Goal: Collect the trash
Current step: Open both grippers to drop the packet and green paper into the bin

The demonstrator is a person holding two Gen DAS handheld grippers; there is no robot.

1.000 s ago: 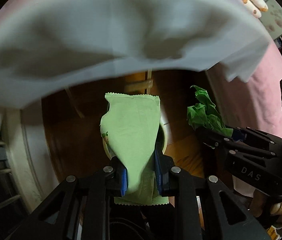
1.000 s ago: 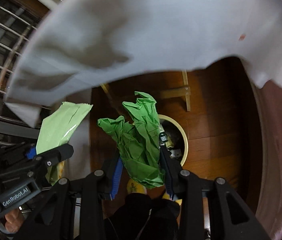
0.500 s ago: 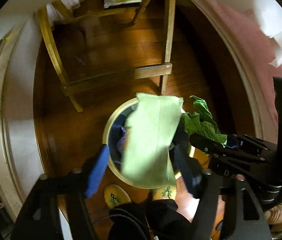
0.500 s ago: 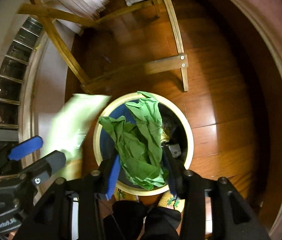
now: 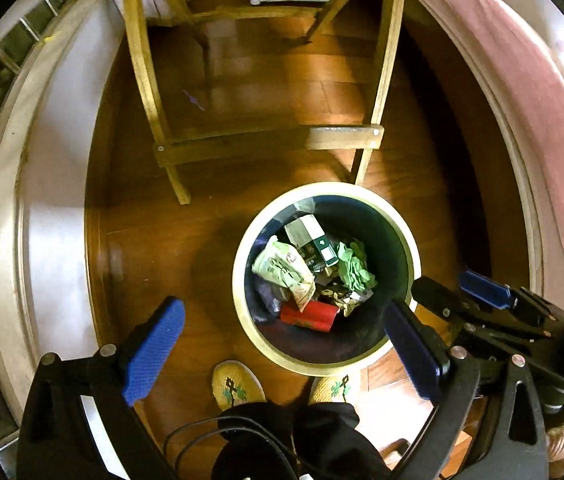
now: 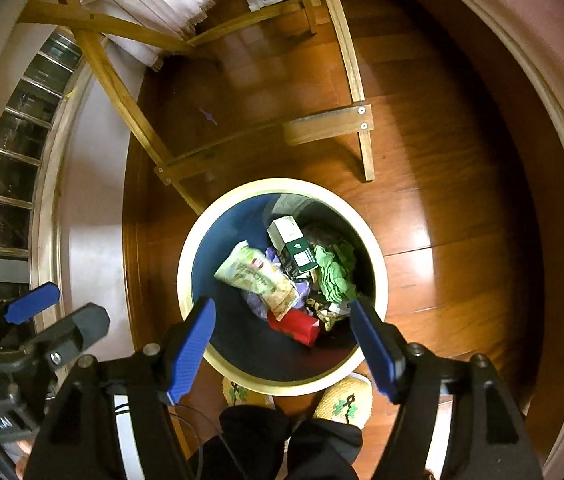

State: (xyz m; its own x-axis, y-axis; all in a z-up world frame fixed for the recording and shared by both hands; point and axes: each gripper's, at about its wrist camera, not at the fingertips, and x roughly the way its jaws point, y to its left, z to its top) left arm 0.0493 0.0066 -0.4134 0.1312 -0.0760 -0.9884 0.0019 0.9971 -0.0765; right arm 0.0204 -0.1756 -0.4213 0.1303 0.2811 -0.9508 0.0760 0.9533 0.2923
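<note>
Left gripper (image 5: 286,348) hangs pointing down, blue-padded jaws spread wide, nothing between them. Right gripper (image 6: 282,340) sits at its three o'clock, likewise spread and empty, pointing down, slippered feet (image 6: 342,402) at six o'clock

The right gripper (image 6: 282,346) hangs above the trash bin (image 6: 378,256), jaws spread wide and empty. The green wrapper (image 6: 255,276) and crumpled green paper (image 6: 336,274) lie inside the bin.

Wood floor (image 5: 265,92) w/ round trash bin (image 5: 241,300), wooden frame legs (image 5: 265,144), two slippers (image 5: 235,386).
</note>
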